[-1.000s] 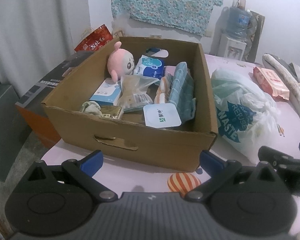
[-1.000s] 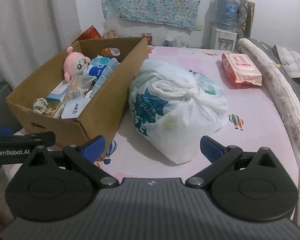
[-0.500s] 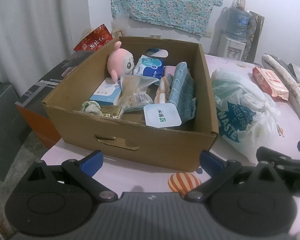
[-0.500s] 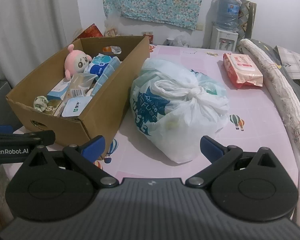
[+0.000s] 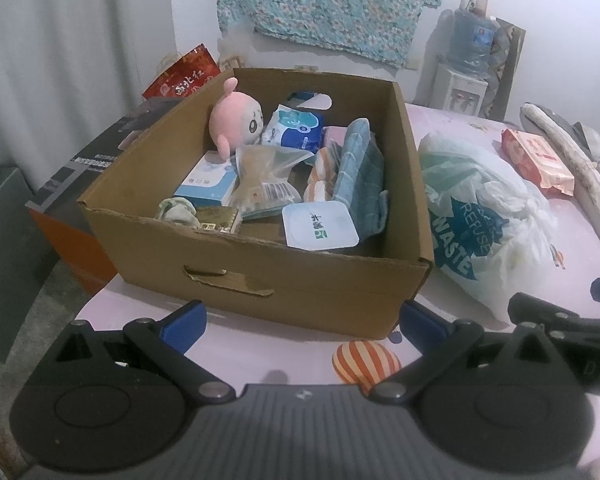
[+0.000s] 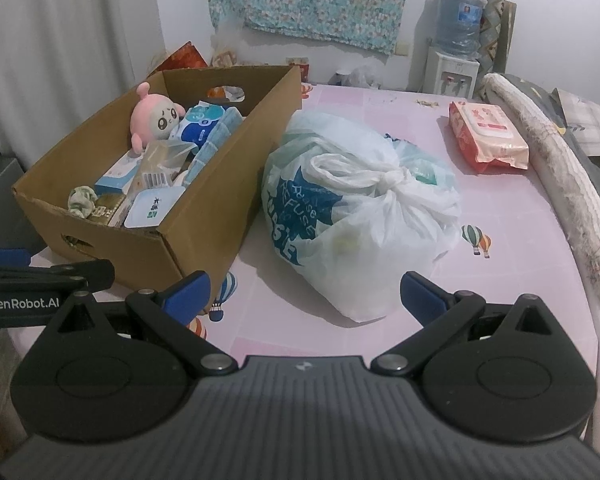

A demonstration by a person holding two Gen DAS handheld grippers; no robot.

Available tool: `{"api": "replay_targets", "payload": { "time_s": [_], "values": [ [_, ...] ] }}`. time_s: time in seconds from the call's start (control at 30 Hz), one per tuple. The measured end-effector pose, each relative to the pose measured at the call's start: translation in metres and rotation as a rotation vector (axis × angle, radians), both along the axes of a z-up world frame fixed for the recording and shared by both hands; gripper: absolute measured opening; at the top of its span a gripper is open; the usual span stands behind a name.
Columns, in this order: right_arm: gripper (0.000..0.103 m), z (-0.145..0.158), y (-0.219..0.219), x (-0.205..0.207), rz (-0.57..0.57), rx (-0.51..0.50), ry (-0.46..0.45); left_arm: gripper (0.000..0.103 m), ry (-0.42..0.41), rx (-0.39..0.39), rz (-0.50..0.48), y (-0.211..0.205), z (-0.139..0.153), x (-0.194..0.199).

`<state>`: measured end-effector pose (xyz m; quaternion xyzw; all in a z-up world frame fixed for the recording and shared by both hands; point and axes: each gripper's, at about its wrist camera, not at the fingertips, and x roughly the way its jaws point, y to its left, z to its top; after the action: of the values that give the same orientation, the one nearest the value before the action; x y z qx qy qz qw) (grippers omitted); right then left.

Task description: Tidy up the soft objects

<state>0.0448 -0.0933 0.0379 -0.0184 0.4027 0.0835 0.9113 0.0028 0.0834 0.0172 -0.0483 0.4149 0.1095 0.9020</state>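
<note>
Nearest in each wrist view is a black hand-held gripper with blue fingertip pads. The left hand-held gripper (image 5: 300, 322) has its fingers spread wide apart and holds nothing; it hovers low over the near edge of a pink tabletop (image 6: 500, 280) printed with hot-air balloons. The right hand-held gripper (image 6: 305, 292) is likewise spread apart and empty, just right of the left one, whose side shows at the left edge of the right wrist view. Just beyond the left hand-held gripper stands an open cardboard box (image 5: 260, 276) with a hand-hole cut in its near wall. Inside, at the near right, lies a white lidded tub (image 5: 320, 226) with a green mark; at the near left, a crumpled pale cloth (image 5: 178, 210) beside a gold packet (image 5: 218, 218). Further in are a clear plastic bag (image 5: 266, 178), a blue-and-white carton (image 5: 208, 180), and a folded teal towel (image 5: 358, 172) leaning against the right wall. At the far left of the box sits a pink plush toy (image 5: 236, 122), with a blue tissue pack (image 5: 296, 128) to its right. Touching the box's right wall, a knotted white plastic bag (image 6: 360, 216) with teal lettering rests on the tabletop. Further right and farther away lies a red wet-wipe pack (image 6: 488, 136), well apart from the bag. At the back wall stand a water dispenser (image 6: 454, 60) and a hanging floral cloth (image 6: 316, 0).
</note>
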Motion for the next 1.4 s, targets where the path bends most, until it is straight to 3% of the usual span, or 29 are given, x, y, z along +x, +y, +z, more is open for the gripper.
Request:
{"api": "replay_targets", "payload": {
  "time_s": [1.4],
  "values": [
    [0.102,-0.0043,0.0024,0.0026,0.017,-0.002,0.022,0.103,0.023,-0.007,0.013,0.0058,-0.0065,0.0003]
  ]
}}
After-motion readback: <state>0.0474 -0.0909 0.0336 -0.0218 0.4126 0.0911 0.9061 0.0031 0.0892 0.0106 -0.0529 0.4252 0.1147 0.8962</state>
